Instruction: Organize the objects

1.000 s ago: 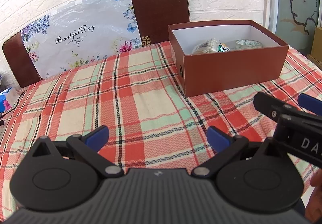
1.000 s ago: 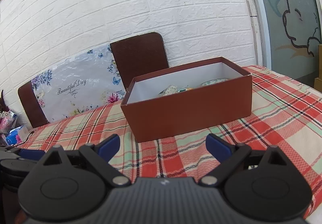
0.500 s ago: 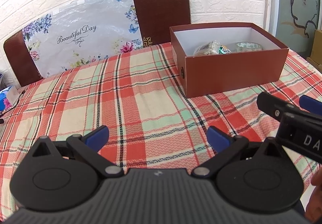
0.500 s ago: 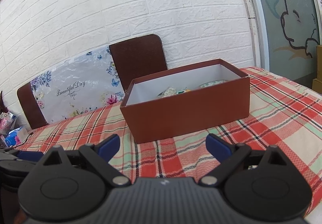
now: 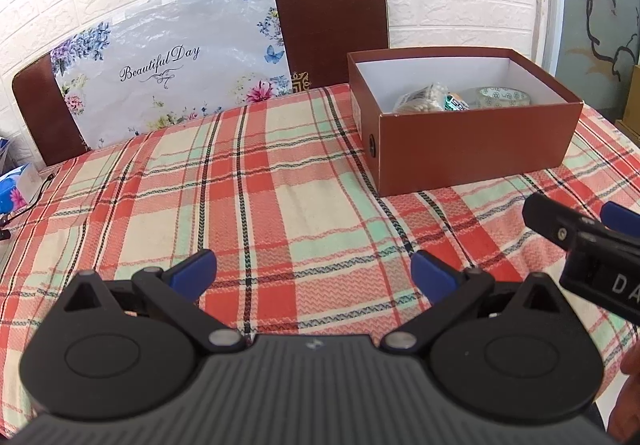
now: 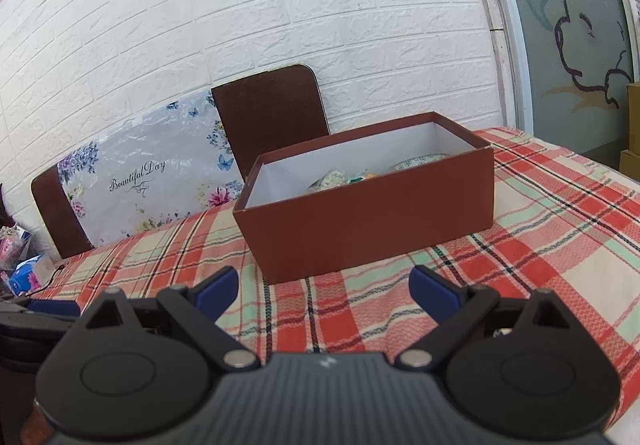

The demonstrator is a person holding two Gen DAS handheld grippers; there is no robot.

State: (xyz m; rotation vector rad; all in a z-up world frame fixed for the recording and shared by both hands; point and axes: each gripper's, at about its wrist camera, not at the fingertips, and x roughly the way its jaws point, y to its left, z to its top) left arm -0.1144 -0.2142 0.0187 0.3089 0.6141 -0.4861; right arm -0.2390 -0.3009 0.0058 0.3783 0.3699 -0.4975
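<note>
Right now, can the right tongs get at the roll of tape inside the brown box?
Probably yes. The box has no lid, the right tongs are open and empty before its near wall, and the tape roll lies uncovered inside; they must go over the wall.

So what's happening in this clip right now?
A person holds a gripper in each hand over a table with a plaid cloth. Both the left gripper and the right gripper are open and hold nothing. An open brown box sits ahead, already holding a tape roll and a couple of small packets. No loose items show on the cloth, so the tidying looks about done or paused.
</note>
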